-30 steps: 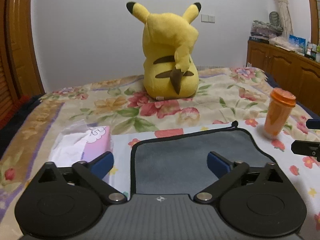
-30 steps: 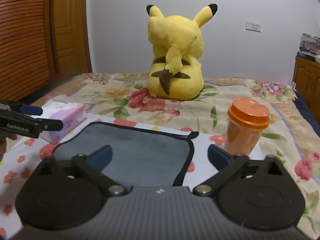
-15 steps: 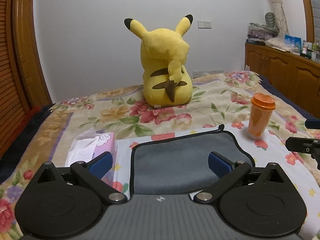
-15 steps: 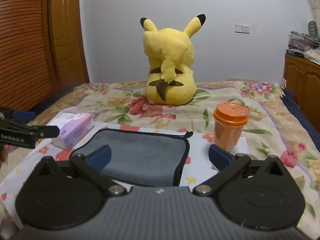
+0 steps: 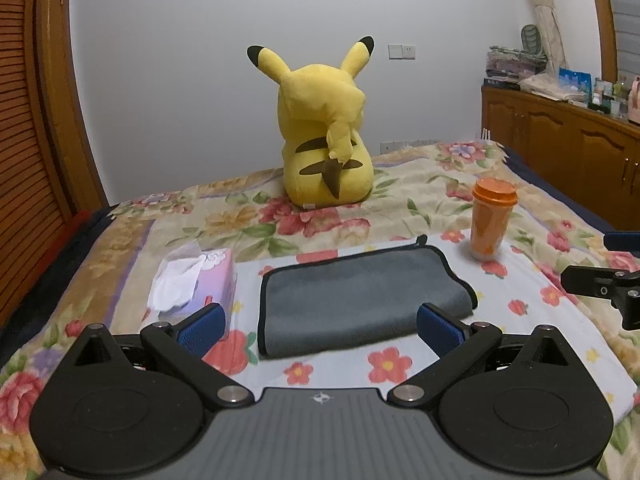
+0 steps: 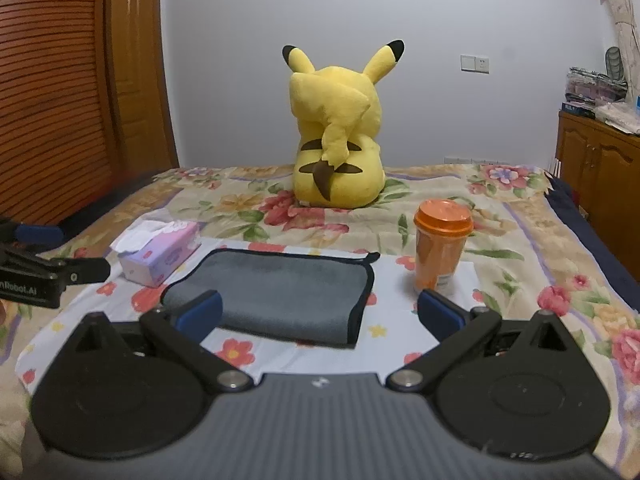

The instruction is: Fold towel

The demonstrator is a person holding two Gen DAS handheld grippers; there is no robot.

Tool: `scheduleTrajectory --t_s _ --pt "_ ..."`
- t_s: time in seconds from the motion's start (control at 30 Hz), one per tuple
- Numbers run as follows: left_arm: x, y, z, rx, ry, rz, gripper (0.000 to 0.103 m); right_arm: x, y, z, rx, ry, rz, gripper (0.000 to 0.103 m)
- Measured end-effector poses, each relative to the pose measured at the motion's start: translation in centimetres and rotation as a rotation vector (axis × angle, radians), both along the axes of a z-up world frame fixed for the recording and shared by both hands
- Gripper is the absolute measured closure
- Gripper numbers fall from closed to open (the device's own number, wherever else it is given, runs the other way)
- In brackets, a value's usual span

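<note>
Grey black-edged microfibre towel (image 5: 360, 298) lies folded beside orange lidded cup (image 5: 491, 220); we hold left gripper (image 5: 320, 330) and right gripper (image 6: 320, 316) spread, empty; likely finished.

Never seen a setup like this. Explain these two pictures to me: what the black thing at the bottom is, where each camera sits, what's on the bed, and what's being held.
The black thing is a handheld two-finger gripper; a person carries one in each hand, each with a forward-looking camera. One picture looks past the left gripper, the other past the right gripper. Both are open and hold nothing. On the floral bed lies a folded grey towel, with a tissue box to its left, an orange cup to its right, and a yellow plush toy behind.
</note>
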State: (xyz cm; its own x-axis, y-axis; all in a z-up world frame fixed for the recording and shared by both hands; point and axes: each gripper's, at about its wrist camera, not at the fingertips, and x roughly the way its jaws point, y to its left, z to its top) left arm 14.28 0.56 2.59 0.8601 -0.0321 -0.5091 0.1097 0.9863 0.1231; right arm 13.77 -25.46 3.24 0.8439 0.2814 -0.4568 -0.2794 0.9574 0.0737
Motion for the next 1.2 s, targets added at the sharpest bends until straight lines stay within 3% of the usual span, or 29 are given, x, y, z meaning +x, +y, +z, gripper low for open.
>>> scheduleTrajectory --t_s 0.47,1.2 --pt "-3.9 -0.1 -1.0 -0.021 0.025 -0.004 0.000 -3.5 0.4 -0.6 0.006 0.022 -0.008 0.000" --pt "-9.3 -2.0 -5.4 -0.008 0.086 -0.026 0.000 -7.7 1.4 -2.8 -0.017 0.059 -0.013 0.000"
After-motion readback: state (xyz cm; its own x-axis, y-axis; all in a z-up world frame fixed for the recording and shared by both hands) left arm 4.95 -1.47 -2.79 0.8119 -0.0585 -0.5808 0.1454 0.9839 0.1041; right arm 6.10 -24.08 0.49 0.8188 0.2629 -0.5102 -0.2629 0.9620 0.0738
